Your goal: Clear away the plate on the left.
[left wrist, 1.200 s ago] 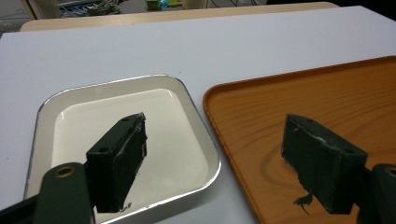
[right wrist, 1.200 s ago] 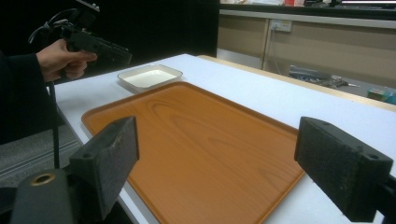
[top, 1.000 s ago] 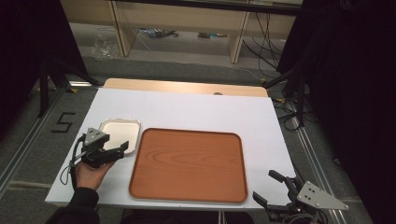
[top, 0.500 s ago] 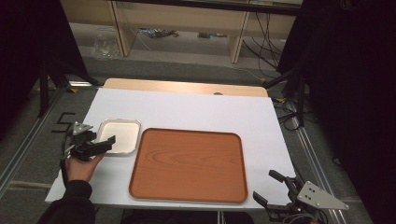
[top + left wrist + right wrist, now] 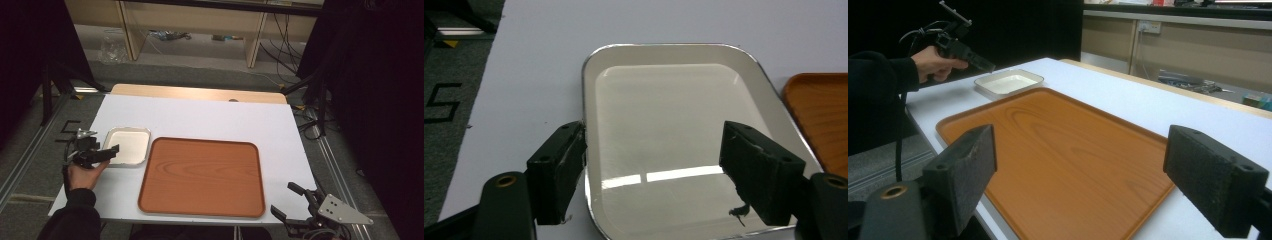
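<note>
At the near right corner of the bench (image 5: 210,112), your right claw (image 5: 292,205) hangs spread and empty, just off the edge. Beyond it lies the smooth wood-grain tray (image 5: 202,177), rounded at its corners. Further left, your left claw (image 5: 107,152) has just been narrowing yet stands spread across the small glossy white dish (image 5: 131,145), one pad by its metal rim, the other over its basin.

white tray (image 5: 684,150): near edge cut off | wooden tray (image 5: 819,120): mostly cropped
</note>
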A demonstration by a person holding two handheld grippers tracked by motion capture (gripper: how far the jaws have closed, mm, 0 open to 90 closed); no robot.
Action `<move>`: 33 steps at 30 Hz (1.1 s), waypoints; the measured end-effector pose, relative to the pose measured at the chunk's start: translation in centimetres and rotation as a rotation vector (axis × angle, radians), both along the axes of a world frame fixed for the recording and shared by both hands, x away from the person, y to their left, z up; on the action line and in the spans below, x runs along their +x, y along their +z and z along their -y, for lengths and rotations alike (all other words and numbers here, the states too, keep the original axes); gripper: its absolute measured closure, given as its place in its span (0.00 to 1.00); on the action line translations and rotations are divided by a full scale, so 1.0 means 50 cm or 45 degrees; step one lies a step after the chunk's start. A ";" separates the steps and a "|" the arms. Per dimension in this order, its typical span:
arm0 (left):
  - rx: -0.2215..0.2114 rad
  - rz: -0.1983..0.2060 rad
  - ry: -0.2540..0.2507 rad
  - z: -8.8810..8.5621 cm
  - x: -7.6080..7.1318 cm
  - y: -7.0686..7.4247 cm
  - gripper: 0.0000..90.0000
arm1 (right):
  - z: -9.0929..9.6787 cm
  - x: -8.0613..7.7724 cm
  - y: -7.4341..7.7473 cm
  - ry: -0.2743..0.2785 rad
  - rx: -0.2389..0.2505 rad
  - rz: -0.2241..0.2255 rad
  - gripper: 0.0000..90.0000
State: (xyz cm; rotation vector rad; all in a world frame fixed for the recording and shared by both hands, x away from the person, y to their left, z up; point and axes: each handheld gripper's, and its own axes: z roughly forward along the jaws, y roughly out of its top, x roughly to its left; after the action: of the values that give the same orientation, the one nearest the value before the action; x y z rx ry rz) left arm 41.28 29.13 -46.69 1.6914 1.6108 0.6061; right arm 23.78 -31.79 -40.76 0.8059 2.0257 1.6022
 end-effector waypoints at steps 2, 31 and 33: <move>-0.005 -0.013 0.027 -0.008 0.004 -0.002 0.31 | 0.000 0.000 0.000 0.002 0.001 -0.003 0.16; 0.019 -0.220 0.128 -0.054 0.052 -0.042 0.69 | -0.002 0.002 -0.002 0.015 0.023 -0.005 0.16; -0.021 -0.228 0.139 -0.057 0.056 -0.041 0.70 | -0.001 0.002 0.000 0.017 0.001 -0.013 0.16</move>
State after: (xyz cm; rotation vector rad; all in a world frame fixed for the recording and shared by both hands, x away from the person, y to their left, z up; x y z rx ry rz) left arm 44.07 31.97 -48.76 1.6947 1.8386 0.5045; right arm 23.88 -31.76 -40.78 0.8035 2.0418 1.6093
